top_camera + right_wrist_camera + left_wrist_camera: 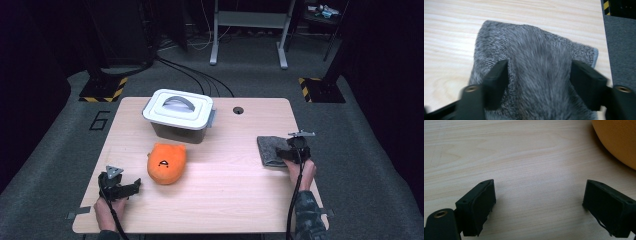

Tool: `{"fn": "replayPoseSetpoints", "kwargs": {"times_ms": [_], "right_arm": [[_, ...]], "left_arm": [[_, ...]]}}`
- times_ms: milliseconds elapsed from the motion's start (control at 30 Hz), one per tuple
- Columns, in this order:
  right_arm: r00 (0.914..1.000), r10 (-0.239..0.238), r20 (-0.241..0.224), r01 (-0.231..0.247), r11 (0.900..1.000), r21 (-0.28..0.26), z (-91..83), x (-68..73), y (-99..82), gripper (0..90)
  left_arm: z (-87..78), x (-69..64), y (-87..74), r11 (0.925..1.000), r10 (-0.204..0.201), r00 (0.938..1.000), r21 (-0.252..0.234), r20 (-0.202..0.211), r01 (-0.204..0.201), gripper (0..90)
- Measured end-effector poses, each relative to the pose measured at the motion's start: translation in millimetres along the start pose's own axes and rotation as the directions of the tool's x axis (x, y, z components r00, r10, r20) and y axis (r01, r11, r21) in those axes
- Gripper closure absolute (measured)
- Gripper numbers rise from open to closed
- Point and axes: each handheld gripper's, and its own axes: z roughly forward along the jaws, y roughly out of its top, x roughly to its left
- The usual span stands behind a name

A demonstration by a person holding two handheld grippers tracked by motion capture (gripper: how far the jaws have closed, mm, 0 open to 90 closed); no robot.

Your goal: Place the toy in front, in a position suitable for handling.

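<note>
A folded grey knitted cloth [270, 150] lies near the right edge of the wooden table [235, 195]. My right gripper [291, 151] stands over its near end. In the right gripper view the cloth [536, 45] lies between the two spread jaws of that gripper [539, 67], and the pads do not press on it. An orange plush toy [166, 163] with a small face rests left of the table's middle. My left gripper [131, 188] hovers low at the front left, open, with bare wood between its jaws [539, 195] and the toy [616, 140] just beyond.
A grey box with a white handled lid [179, 112] stands at the back left of the table. A round cable hole [238, 110] sits at the back centre. Dark carpet, cables and stand bases with hazard stripes [102, 90] surround the table.
</note>
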Motion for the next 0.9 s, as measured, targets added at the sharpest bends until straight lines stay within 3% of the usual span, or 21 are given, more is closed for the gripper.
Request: {"fn": "replayPoseSetpoints", "kwargs": {"times_ms": [100, 200, 233, 300, 367, 400, 567, 700, 900], "right_arm": [[0.9994, -0.021, -0.026, 0.021, 0.9995, -0.022, -16.8, 0.0, -8.6, 16.3], [0.9985, -0.02, -0.05, 0.018, 0.999, -0.041, -29.4, -0.3, -16.0, 14.4], [0.9966, -0.022, -0.079, 0.017, 0.9979, -0.062, -41.0, -0.8, -26.7, 11.8], [0.9948, -0.017, -0.101, 0.011, 0.9978, -0.066, -47.4, 0.1, -36.1, 9.2], [0.9936, -0.019, -0.111, 0.012, 0.998, -0.061, -49.4, 1.4, -41.7, 8.6], [0.9932, -0.022, -0.114, 0.014, 0.9977, -0.066, -53.4, 4.9, -55.7, 7.7], [0.9917, -0.007, -0.128, -0.002, 0.9971, -0.075, -60.1, 10.2, -87.0, 6.8], [0.9893, -0.007, -0.146, -0.002, 0.998, -0.064, -56.8, 13.1, -106.1, 7.3], [0.9888, -0.078, -0.128, 0.068, 0.9944, -0.081, -55.3, 25.9, -117.2, 8.2]], "left_arm": [[0.3, -0.3, -0.2, 1.0, -0.005, 1.0, -0.002, -0.002, 0.005, 10.7], [0.3, -0.3, -0.1, 1.0, -0.005, 1.0, -0.002, -0.001, 0.005, 10.7], [0.3, -0.3, -0.1, 1.0, -0.005, 1.0, -0.002, -0.001, 0.005, 10.7], [0.3, -0.3, -0.1, 1.0, -0.005, 1.0, -0.002, -0.001, 0.005, 10.7], [0.3, -0.3, -0.1, 1.0, -0.005, 1.0, -0.002, -0.001, 0.005, 10.7], [0.3, -0.3, -0.1, 1.0, -0.005, 1.0, -0.002, -0.001, 0.005, 10.6], [-0.1, 0.2, 0.2, 1.0, -0.005, 1.0, 0.005, 0.003, 0.005, 10.6], [-0.1, 0.3, 0.3, 1.0, -0.005, 1.0, 0.005, 0.002, 0.005, 10.8], [0.6, 5.2, 0.7, 0.9998, 0.019, 0.9995, -0.007, 0.026, -0.019, 11.3]]}}
